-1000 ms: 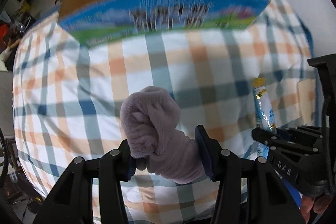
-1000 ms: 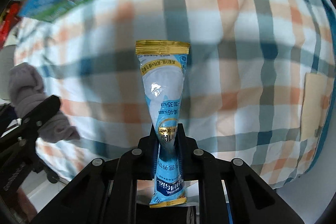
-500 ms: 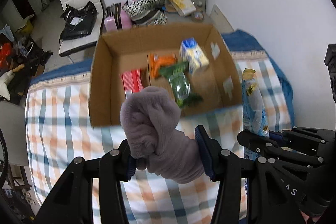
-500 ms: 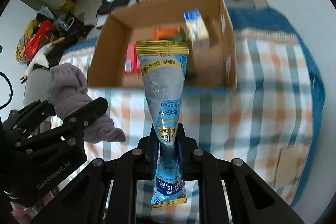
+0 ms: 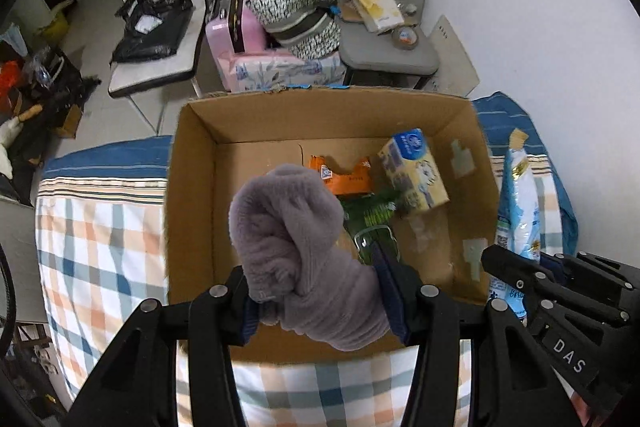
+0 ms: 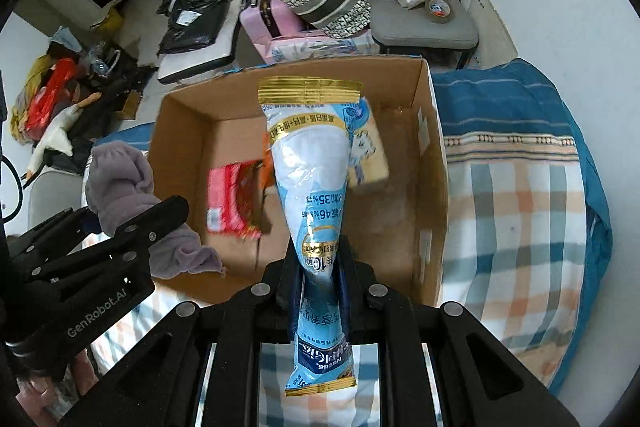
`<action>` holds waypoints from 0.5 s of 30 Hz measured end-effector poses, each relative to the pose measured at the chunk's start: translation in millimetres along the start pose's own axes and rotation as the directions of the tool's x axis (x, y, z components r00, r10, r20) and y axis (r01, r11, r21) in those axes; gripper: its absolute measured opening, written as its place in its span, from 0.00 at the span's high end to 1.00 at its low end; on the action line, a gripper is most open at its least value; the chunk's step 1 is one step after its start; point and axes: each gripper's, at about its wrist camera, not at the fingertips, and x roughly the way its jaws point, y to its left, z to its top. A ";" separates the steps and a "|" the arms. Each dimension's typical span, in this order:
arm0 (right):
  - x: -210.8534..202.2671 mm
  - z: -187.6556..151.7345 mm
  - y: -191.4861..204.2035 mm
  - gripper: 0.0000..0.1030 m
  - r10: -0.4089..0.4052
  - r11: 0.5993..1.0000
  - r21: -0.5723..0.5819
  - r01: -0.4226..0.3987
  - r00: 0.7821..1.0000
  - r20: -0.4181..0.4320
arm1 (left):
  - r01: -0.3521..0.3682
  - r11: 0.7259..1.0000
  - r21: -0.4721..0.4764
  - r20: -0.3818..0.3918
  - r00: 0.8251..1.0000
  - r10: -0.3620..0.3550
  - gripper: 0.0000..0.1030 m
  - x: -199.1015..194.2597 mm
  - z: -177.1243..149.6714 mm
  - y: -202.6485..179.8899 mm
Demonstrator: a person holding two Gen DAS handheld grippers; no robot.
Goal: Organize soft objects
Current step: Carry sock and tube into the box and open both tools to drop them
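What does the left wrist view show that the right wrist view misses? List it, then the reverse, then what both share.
Left wrist only: a green packet in the box, just past the sock, and the orange packet in plain sight.

Right wrist only: a red packet on the box floor, and a toy goose on the room floor.

Both: the cardboard box, the yellow carton inside it, the left gripper shut on the sock, the right gripper shut on the blue pouch, the plaid sheet and the grey chair.

one cardboard box [image 5: 192,187], one purple sock [image 5: 296,235], two chairs [image 5: 160,27], five packets [image 6: 312,195].
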 end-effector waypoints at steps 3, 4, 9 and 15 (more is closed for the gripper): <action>23.8 17.8 -6.2 0.84 -0.030 1.000 0.008 0.030 0.999 -0.022 | -0.001 1.000 -0.012 -0.051 0.999 0.000 0.55 27.4 11.4 4.0; 31.1 21.9 -8.1 0.84 -0.037 0.999 0.012 0.038 0.999 -0.030 | -0.005 1.000 -0.013 -0.071 0.997 0.004 0.55 38.2 14.1 5.0; 68.4 33.0 -18.6 0.84 -0.060 0.998 0.016 0.062 0.995 -0.083 | -0.014 1.000 -0.006 -0.129 0.992 0.013 0.55 68.5 16.1 5.3; 92.4 29.3 -27.9 0.84 -0.064 0.998 0.017 0.066 0.991 -0.119 | -0.018 1.000 0.004 -0.153 0.988 0.018 0.55 85.2 13.4 3.0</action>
